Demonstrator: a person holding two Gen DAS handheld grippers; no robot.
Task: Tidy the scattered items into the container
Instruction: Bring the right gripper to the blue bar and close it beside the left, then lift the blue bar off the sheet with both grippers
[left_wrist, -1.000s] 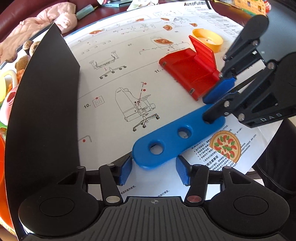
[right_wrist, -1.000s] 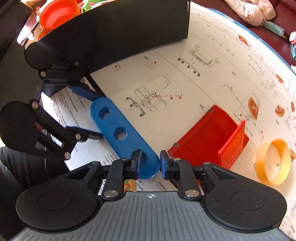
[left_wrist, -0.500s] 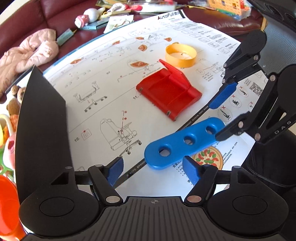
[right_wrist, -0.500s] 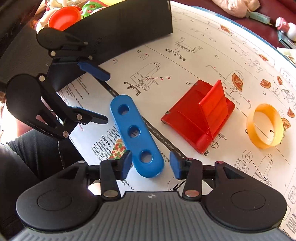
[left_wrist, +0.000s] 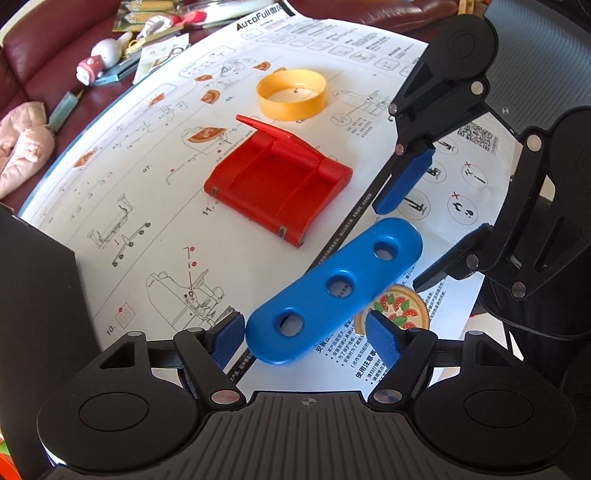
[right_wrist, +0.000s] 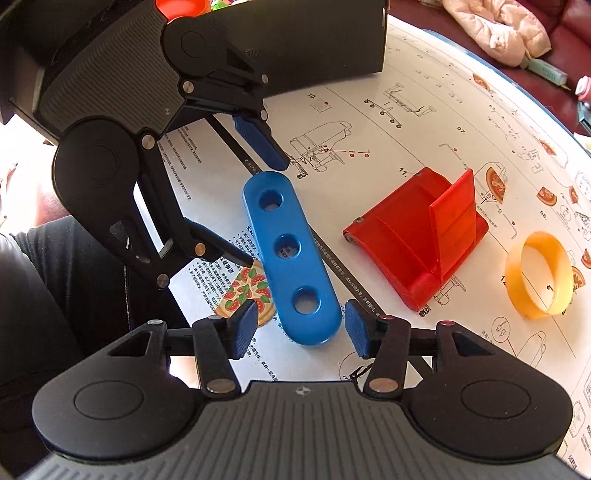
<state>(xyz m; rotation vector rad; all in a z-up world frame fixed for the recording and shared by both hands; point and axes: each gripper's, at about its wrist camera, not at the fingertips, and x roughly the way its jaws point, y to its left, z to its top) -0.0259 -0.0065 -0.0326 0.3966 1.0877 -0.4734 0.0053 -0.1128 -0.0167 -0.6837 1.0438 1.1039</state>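
Note:
A blue three-hole bar (left_wrist: 334, 290) lies flat on a printed paper sheet (left_wrist: 155, 199); it also shows in the right wrist view (right_wrist: 291, 258). My left gripper (left_wrist: 306, 334) is open, its pads on either side of the bar's near end, not touching. My right gripper (right_wrist: 299, 328) is open around the bar's other end, and shows in the left wrist view (left_wrist: 413, 236). A red folding stand (left_wrist: 277, 188) and a yellow ring (left_wrist: 291, 94) lie beyond. The black container (right_wrist: 295, 40) stands at the sheet's edge.
An orange bowl (right_wrist: 179, 5) sits behind the container wall. A pink cloth (left_wrist: 20, 147), a small figurine (left_wrist: 98, 62) and booklets (left_wrist: 147, 14) lie on the dark red sofa beyond the sheet. A person's dark-clothed lap (right_wrist: 55, 295) is at the table's near edge.
My right gripper opened and let go of the blue bar, which now lies on the sheet. Both grippers pulled back slightly and the left one stays open around the bar's end.

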